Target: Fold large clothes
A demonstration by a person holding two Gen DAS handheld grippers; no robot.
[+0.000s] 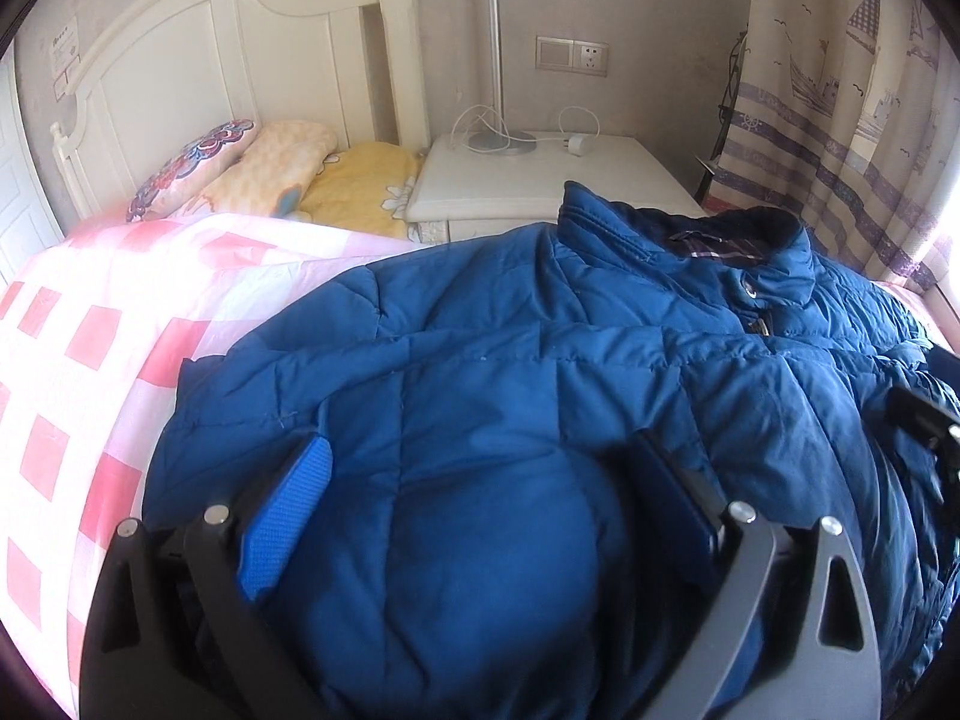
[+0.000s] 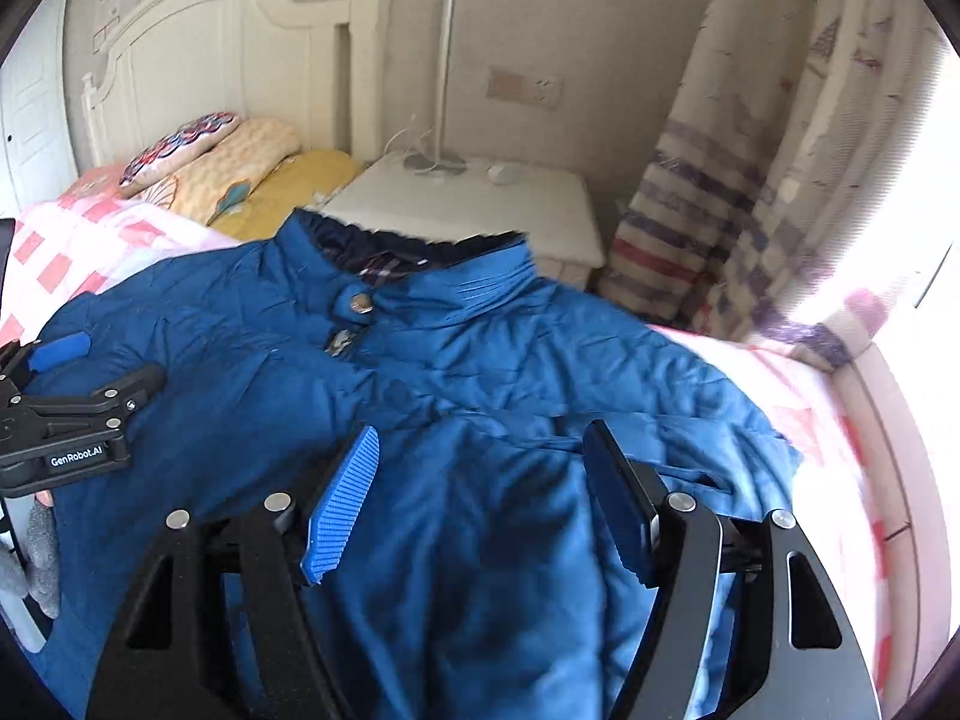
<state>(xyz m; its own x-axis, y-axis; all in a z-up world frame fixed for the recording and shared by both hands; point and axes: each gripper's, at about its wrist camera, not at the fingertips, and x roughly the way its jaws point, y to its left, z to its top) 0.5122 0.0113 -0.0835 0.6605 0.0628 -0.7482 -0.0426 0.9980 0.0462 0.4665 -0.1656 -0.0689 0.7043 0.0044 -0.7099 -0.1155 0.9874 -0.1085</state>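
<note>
Jacket (image 1: pixel 480 360): blue, quilted and puffy, dark collar with plaid lining, metal snap at the neck, front closed. Lies spread front-up on the bed (image 1: pixel 90 330), collar toward the nightstand (image 1: pixel 540 180); fabric creased, one sleeve folded in across the body.

Bed: pink-and-white checked cover; pillows (image 1: pixel 240 168) beyond the jacket, by the white headboard.

Left hand-held gripper (image 1: pixel 480 474): low over the jacket's lower body, blue-padded fingers apart, cloth bulging between them; contact cannot be told.

Right hand-held gripper (image 2: pixel 480 480): over the jacket below the collar, fingers apart, nothing clamped.

Nightstand: white, just beyond the collar, carrying a lamp (image 1: pixel 498 60) and a charger.

Curtain (image 1: pixel 840 120): striped, beside the nightstand.
</note>
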